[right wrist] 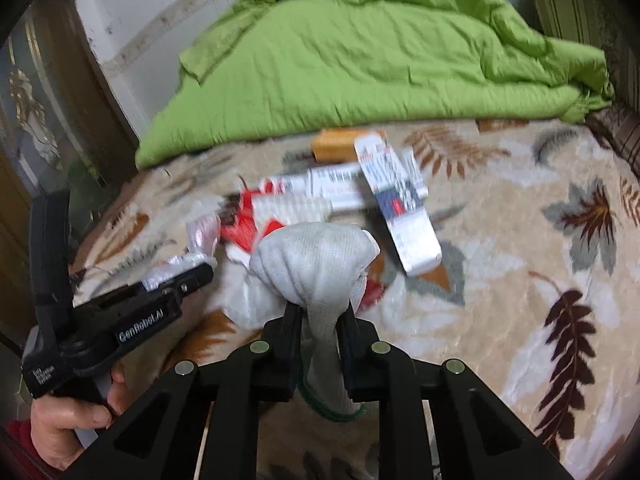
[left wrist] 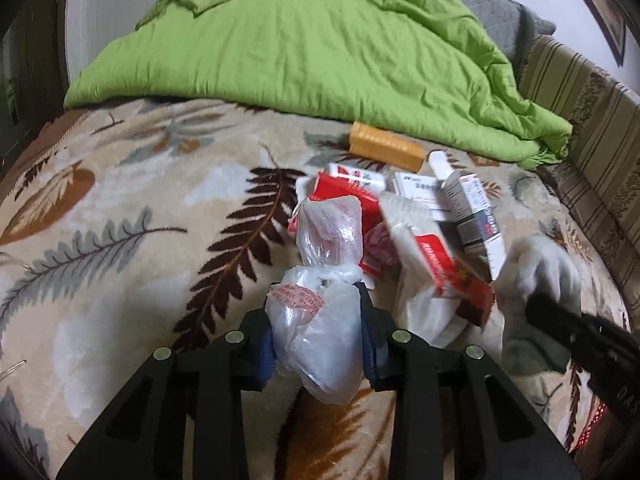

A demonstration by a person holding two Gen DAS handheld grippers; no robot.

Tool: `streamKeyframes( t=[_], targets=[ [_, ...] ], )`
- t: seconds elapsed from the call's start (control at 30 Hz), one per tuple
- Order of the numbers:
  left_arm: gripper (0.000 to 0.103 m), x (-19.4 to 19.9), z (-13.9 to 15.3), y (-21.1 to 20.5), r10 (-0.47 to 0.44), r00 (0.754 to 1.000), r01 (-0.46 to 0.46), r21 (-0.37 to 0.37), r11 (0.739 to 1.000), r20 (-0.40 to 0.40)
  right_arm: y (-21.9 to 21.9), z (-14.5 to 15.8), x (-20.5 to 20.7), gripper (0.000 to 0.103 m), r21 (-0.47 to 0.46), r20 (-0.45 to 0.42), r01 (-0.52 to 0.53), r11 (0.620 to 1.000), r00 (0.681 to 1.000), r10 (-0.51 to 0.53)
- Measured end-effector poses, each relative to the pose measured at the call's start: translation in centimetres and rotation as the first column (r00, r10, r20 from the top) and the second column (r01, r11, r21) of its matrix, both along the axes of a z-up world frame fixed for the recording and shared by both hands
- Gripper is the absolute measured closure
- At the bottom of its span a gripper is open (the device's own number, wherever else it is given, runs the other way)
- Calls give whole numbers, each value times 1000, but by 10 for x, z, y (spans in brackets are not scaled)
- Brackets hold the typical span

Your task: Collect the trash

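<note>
A crumpled clear plastic bag [left wrist: 320, 328] with red print sits between the blue pads of my left gripper [left wrist: 318, 300], which is shut on it above the bed. My right gripper [right wrist: 320, 314] is shut on the wrist part of a white knit glove [right wrist: 316, 256] with a green cuff edge. In the left wrist view, the right gripper [left wrist: 538, 308] and glove [left wrist: 536, 268] hang at the right. A pile of red-and-white medicine boxes [left wrist: 436, 256] and a white bag [left wrist: 424, 312] lies between both grippers. An orange box [left wrist: 384, 146] lies behind the pile.
Everything lies on a leaf-patterned blanket [left wrist: 132, 208] over the bed. A green quilt [left wrist: 320, 52] is heaped at the back. A striped headboard or cushion [left wrist: 592, 120] runs along the right. A person's hand [right wrist: 68, 420] holds the left gripper [right wrist: 200, 274].
</note>
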State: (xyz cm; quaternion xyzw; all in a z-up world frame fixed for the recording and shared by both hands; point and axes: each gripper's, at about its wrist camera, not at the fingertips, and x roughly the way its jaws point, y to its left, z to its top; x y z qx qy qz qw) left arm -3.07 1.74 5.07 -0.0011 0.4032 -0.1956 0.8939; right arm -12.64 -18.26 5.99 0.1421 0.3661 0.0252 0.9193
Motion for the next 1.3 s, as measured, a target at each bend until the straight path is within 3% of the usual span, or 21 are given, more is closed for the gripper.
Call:
streamKeyframes(
  t=[0.13,1.3],
  targets=[
    [71,-3,-1,-3,-13,1000,13,7,1000,-4,-1,8,-1,85,-33,44,22,999,999,-21],
    [70,-12,1,-11,-47,999,47,9,999,3,-12,9,2,85,-8,41,46,999,998,-46]
  ],
)
